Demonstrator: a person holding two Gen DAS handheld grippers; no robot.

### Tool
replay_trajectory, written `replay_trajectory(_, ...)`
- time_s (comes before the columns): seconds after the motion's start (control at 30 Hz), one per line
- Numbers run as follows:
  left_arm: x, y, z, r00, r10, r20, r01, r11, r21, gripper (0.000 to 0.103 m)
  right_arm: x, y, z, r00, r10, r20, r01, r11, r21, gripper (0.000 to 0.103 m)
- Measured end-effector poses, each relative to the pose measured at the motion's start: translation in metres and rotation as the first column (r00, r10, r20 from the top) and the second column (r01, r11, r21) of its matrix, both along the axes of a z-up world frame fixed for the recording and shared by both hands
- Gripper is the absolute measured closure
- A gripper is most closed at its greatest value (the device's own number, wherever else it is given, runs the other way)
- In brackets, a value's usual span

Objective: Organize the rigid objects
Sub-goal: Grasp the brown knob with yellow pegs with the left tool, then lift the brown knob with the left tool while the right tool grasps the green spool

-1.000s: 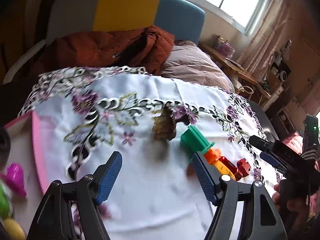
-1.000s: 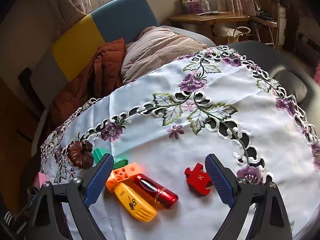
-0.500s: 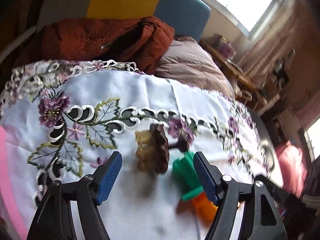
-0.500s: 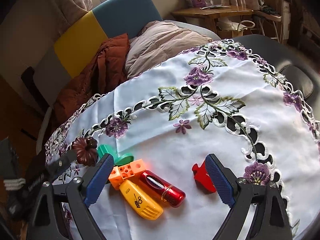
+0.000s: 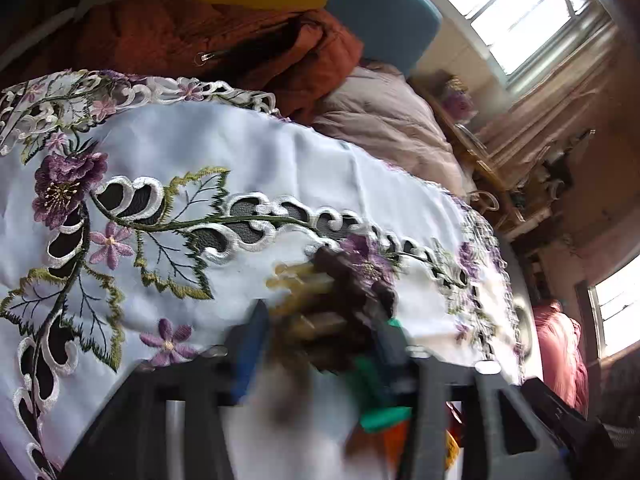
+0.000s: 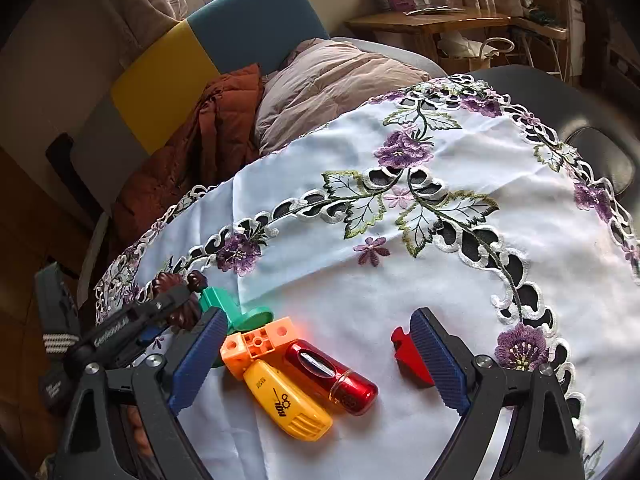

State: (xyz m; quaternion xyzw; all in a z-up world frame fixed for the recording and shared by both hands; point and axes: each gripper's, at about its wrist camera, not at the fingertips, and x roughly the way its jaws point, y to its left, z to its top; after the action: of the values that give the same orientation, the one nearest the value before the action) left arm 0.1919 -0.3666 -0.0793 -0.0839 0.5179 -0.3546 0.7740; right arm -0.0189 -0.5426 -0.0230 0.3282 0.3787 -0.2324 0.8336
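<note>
Dark brown, flower-shaped thing (image 5: 340, 300) sits right between the blue pads of the left claw (image 5: 320, 344), whose jaws have just been closing in around it; the left view is heavily smeared there, so I can't tell if the pads actually press on it yet. That claw tips steeply down toward the near-left edge of the counter (image 6: 460, 280), which wears a white cloth stitched with purple flowers and green leaves. From the right wrist view you get the outside look: the left claw (image 6: 160, 312) comes in low from the left, its black arm lying across the brown flower piece (image 6: 176, 300), with a green plastic piece (image 6: 224, 308) just beside it. The right claw (image 6: 316, 356) hangs above the counter with its jaws spread wide and nothing gripped. Between its pads lie an orange block (image 6: 260, 344), a yellow toy (image 6: 288, 400) and a shiny red capsule-shaped thing (image 6: 332, 372), all bunched together and touching, and a red piece (image 6: 408, 352) half hidden behind the right pad. The left view only catches blurry bits of the green (image 5: 380, 408) and orange stuff down low. The yellow toy has black lettering and a little gear mark, too small for me to read. Behind the counter there's a rust-coloured jacket (image 6: 200, 152) and a pinkish quilt (image 6: 332, 88).
</note>
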Motion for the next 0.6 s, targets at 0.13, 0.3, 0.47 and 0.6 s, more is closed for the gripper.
replay_trajectory(0.13, -0.012, 0.017, 0.009, 1.000, -0.023, 0.018, 0.022, 0.999, 0.023, 0.063, -0.001, -0.001, 0.001, 1.000, -0.005, 0.003, 0.005, 1.000, -0.008, 0.010)
replay_trajectory(0.3, -0.043, 0.040, 0.020, 0.998, -0.057, 0.038, 0.056, 0.998, 0.043, 0.063, -0.002, -0.003, -0.001, 1.000, -0.009, 0.001, 0.009, 1.000, 0.004, 0.010)
replay_trajectory(0.47, -0.085, 0.061, 0.027, 0.994, -0.100, 0.039, 0.098, 0.994, 0.052, 0.063, -0.001, 0.000, -0.001, 1.000, 0.005, -0.003, -0.005, 1.000, -0.007, 0.010)
replay_trajectory(0.6, -0.107, 0.073, 0.024, 0.991, -0.120, 0.064, 0.113, 0.989, 0.094, 0.063, 0.002, 0.003, -0.002, 1.000, 0.025, -0.012, -0.025, 1.000, -0.013, 0.010)
